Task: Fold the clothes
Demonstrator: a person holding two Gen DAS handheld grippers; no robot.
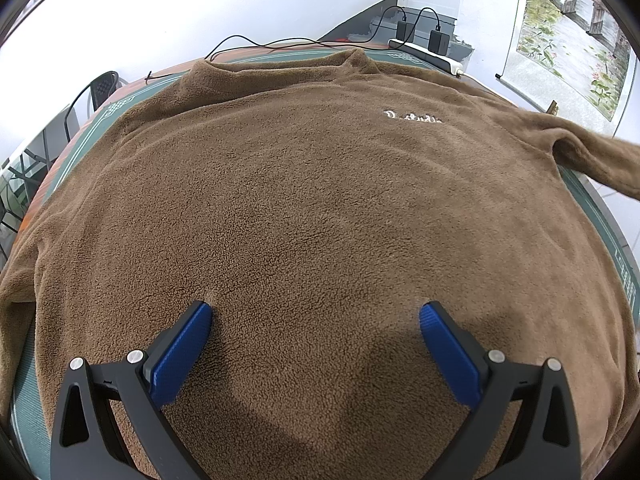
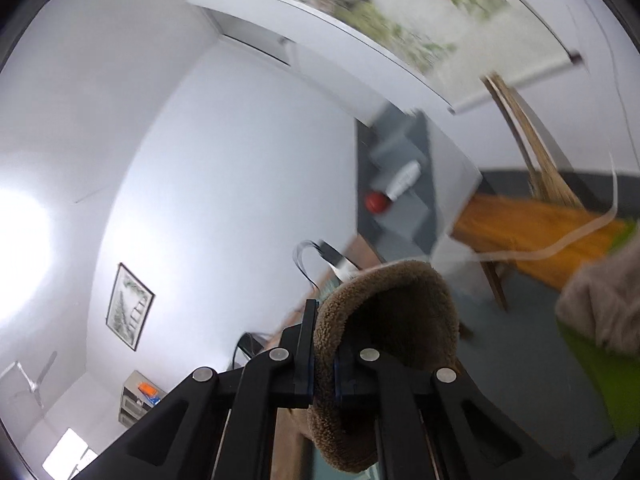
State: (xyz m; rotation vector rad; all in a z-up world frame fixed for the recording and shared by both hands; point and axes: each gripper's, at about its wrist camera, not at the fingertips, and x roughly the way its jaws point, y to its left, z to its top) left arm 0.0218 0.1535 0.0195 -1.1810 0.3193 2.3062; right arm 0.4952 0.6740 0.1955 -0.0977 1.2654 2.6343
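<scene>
- Your left gripper (image 1: 316, 320) hangs wide open, holding nothing, over the low middle of the fuzzy brown fleece sweater (image 1: 304, 208), which lies spread flat on the green table mat (image 1: 68, 168).
- Your right gripper (image 2: 323, 364) pinches shut on a lifted end of it, likely the sleeve leaving at 3 o'clock, probably to fold it in.
- Only the left view shows the flat body; only the right shows the pinch.

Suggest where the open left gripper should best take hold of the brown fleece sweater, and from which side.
Probably the near hem of the sweater, from above: it lies flat under the open left gripper, while the right gripper already pinches a sleeve.
</scene>
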